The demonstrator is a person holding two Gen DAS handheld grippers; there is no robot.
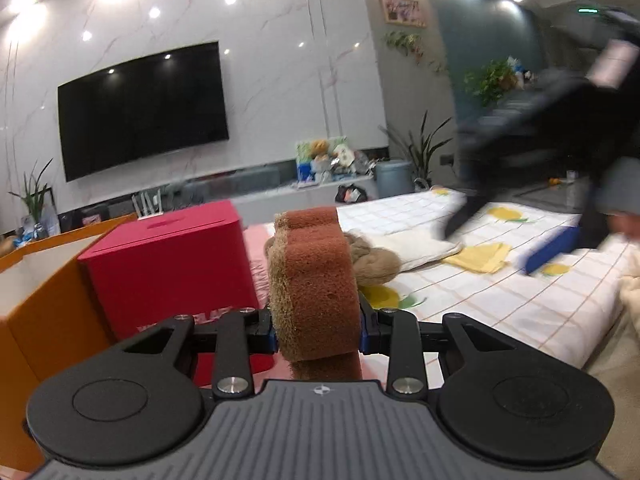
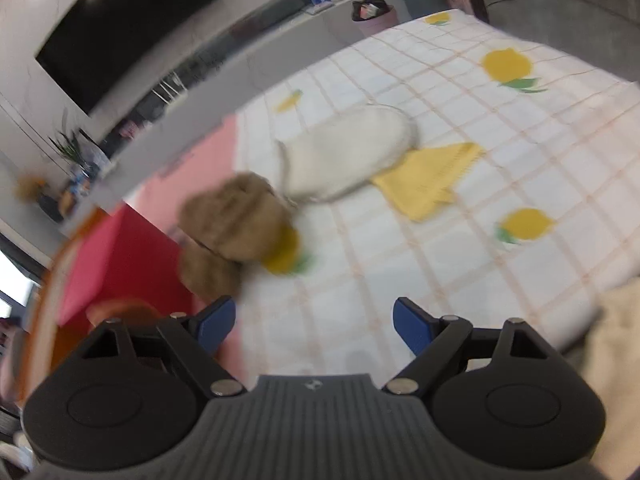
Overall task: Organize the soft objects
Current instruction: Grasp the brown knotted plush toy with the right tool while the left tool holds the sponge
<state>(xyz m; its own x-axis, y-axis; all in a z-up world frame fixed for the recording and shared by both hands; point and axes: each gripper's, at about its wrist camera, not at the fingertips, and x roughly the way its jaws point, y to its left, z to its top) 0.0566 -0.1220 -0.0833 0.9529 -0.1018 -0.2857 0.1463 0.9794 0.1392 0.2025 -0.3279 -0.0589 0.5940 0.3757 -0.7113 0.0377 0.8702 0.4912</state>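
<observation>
My left gripper (image 1: 318, 330) is shut on a brown sponge (image 1: 314, 280) and holds it upright above the table's left part, next to a red box (image 1: 168, 264). A tan plush toy (image 2: 236, 216) lies on the lemon-print cloth (image 2: 460, 240), with a white pouch (image 2: 344, 152) and a yellow cloth (image 2: 428, 180) behind it. The plush (image 1: 372, 260), pouch (image 1: 416, 246) and yellow cloth (image 1: 480, 258) also show in the left wrist view. My right gripper (image 2: 314, 326) is open and empty, above the cloth near the plush. It shows blurred in the left wrist view (image 1: 500, 236).
An orange box (image 1: 36, 280) stands left of the red box. A cream blanket (image 2: 616, 360) lies at the table's right front edge. A TV (image 1: 140, 108), a low console and plants stand behind. A pink mat (image 2: 188, 184) lies under the boxes.
</observation>
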